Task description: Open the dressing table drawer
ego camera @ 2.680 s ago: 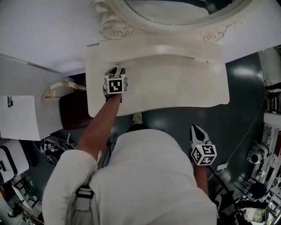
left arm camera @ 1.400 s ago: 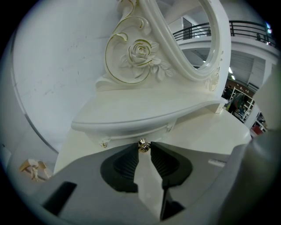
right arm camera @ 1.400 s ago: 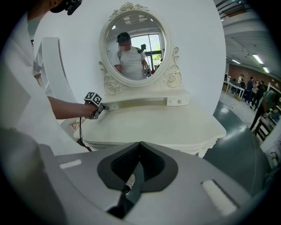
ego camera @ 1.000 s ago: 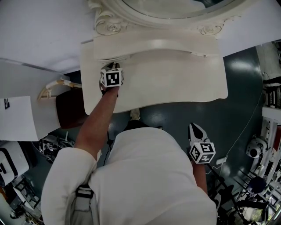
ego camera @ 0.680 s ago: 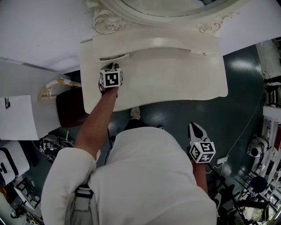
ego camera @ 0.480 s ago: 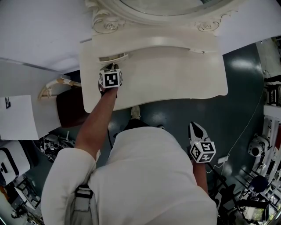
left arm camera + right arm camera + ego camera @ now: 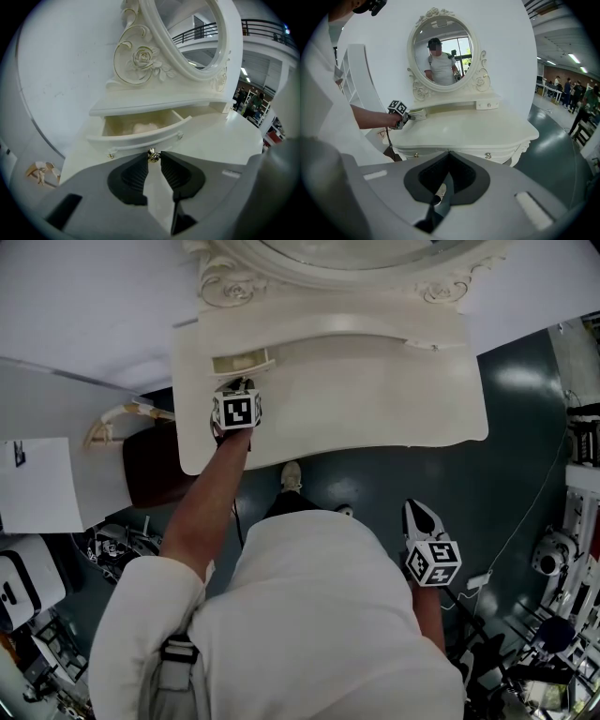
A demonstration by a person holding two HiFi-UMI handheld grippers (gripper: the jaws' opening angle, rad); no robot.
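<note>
The cream dressing table (image 7: 375, 409) carries a small upper drawer (image 7: 242, 362) at its back left, and this drawer stands pulled part way out. In the left gripper view its curved front (image 7: 140, 138) shows, with something pale inside. My left gripper (image 7: 152, 157) is shut on the drawer's small brass knob (image 7: 152, 154); the head view shows the left gripper (image 7: 240, 385) just in front of the drawer. My right gripper (image 7: 415, 510) hangs low beside the person's body, away from the table, with its jaws together and nothing in them (image 7: 448, 153).
An oval mirror (image 7: 440, 49) rises behind the shelf, and a matching small drawer (image 7: 487, 104) sits at the shelf's right. Lower drawers with knobs (image 7: 487, 155) run along the table front. A brown stool (image 7: 150, 465) stands left of the table. Equipment crowds the floor at right.
The small upper drawer has slid out from the shelf toward the person, its open gap growing. My left gripper came back with the knob. The right gripper has stayed where it was.
</note>
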